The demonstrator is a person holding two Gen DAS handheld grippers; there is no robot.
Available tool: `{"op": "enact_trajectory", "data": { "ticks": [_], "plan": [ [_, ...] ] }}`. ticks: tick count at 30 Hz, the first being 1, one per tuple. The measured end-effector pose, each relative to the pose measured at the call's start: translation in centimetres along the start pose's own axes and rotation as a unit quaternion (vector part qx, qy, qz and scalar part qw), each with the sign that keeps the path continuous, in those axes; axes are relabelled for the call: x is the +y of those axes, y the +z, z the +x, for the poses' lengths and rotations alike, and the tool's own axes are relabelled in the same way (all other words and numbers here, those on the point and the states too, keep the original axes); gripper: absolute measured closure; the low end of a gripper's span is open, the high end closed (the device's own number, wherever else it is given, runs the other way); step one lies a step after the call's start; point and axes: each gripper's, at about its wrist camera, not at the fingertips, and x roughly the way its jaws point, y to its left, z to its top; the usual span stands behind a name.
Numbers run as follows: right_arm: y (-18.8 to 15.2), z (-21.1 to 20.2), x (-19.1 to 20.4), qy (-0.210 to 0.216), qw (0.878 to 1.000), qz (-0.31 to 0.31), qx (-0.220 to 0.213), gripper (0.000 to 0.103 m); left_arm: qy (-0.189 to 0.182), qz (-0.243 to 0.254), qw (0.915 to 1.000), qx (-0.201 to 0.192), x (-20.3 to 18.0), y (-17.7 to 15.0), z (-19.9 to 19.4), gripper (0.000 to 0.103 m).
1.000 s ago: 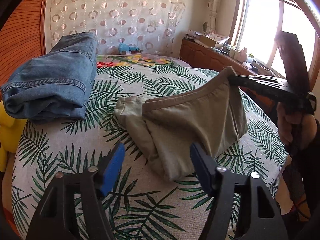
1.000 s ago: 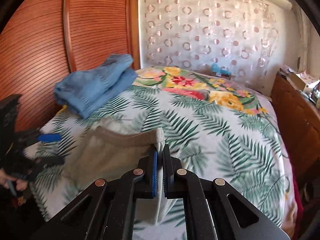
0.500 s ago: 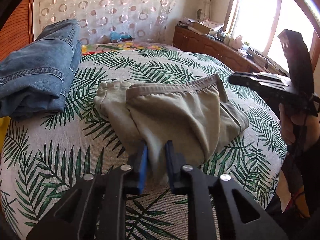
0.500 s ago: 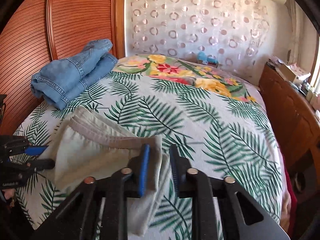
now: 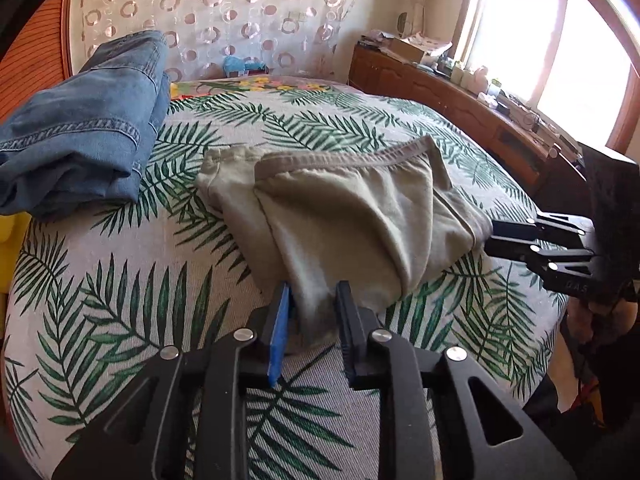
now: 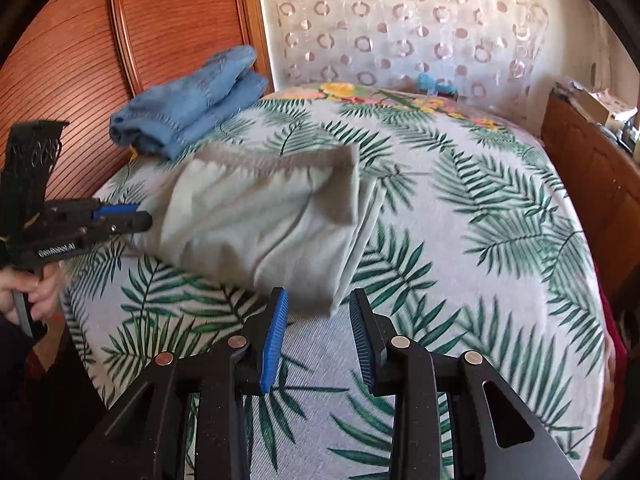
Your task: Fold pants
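Folded pants (image 5: 352,216) on the leafy bed (image 5: 120,312)

My left gripper (image 5: 312,312) has just opened with a pants corner loose between its pads. My right gripper (image 6: 318,320) has just opened too, cloth just ahead. I read "GenRobot.AI" at left. Blue jeans (image 5: 80,136) sit upper left.

Daylight from the overexposed wooden-framed window (image 5: 560,36) lights the scene; fisheye curvature bends dark edges; the right wrist view shows motion blur.

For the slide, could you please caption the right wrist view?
Right gripper, jaws just opening, open beside folded beige pants on a palm-leaf bedspread; jeans behind.
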Motion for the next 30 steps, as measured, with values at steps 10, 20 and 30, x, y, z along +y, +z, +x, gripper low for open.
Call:
{"op": "enact_trajectory", "data": {
  "ticks": [10,20,30],
  "plan": [
    [0.3,1.1,-0.6,0.0,1.0,0.005,-0.012,0.096,0.013,0.023,0.9995,-0.02,-0.3,-0.2,0.0,0.092],
    [-0.3,-0.2,-1.3,-0.014,0.999,0.016,-0.029,0.099,0.028,0.006,0.998,-0.056,1.4,0.3,-2.8,0.094],
    [-0.5,-1.4,-0.3,-0.006,1.0,-0.001,-0.024,0.099,0.027,-0.003,0.9991,-0.033,2.0,-0.3,-2.4,0.087]
  ]
}}
